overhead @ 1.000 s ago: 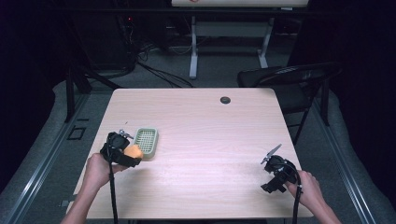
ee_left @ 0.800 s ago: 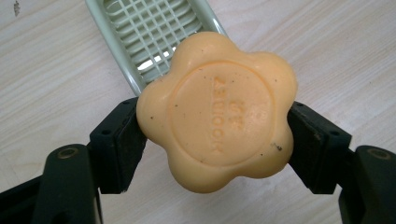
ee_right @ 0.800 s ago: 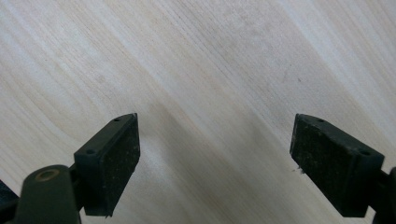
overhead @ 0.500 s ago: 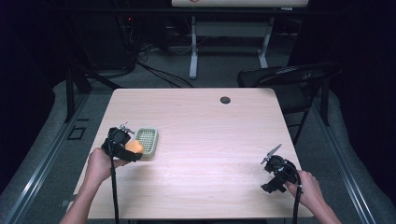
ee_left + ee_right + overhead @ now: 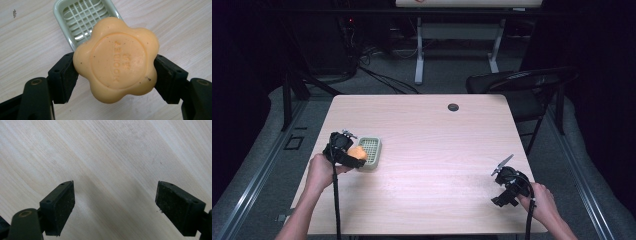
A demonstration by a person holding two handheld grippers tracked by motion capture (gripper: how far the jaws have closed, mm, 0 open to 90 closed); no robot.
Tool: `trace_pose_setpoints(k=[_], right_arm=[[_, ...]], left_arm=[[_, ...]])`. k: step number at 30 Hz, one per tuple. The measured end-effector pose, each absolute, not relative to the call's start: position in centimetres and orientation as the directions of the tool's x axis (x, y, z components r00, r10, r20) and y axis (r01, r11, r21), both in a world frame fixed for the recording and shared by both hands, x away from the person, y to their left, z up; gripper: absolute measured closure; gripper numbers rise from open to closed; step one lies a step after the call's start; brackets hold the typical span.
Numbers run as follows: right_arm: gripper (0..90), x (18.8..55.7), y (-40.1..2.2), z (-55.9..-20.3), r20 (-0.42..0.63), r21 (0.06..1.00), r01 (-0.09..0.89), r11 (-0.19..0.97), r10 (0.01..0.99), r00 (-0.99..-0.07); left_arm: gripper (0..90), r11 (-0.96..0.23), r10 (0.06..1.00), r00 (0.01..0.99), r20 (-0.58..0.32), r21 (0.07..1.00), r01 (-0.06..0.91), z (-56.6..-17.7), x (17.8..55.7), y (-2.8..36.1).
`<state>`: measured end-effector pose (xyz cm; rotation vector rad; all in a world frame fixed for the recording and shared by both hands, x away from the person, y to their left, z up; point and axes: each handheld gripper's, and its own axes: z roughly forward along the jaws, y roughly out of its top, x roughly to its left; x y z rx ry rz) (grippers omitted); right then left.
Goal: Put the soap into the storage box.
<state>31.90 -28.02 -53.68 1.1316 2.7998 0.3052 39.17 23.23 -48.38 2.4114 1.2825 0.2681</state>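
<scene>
While right claw (image 5: 115, 207) gapes empty, left claw (image 5: 115, 75) pinches soap (image 5: 116, 58) above dish (image 5: 82, 17).

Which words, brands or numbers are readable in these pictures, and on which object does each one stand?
Embossed letters on the orange flower-shaped soap, seen upside down: a long word and a shorter line beside it, too shallow and worn to read with certainty.
Green soap dish: no text.
Wooden table: no text.

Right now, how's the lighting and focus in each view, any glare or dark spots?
High view: table evenly lit, surroundings nearly black. Left gripper view: soap sharp with its embossed text readable, and small glints on the green dish. Right gripper view: wood grain clear, with a soft shadow between the open tongs.
</scene>
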Motion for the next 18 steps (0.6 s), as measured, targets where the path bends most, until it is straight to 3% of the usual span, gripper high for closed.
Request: trace_pose_setpoints(k=[18], right_arm=[[15.6, 31.9, -28.0, -53.5, -0.035, 0.213, 0.669, 0.712, 0.69, -0.723]], left_arm=[[27.2, -0.495, 0.831, 0.556, -0.018, 0.435, 0.752, -48.5, 40.9, 23.0]])
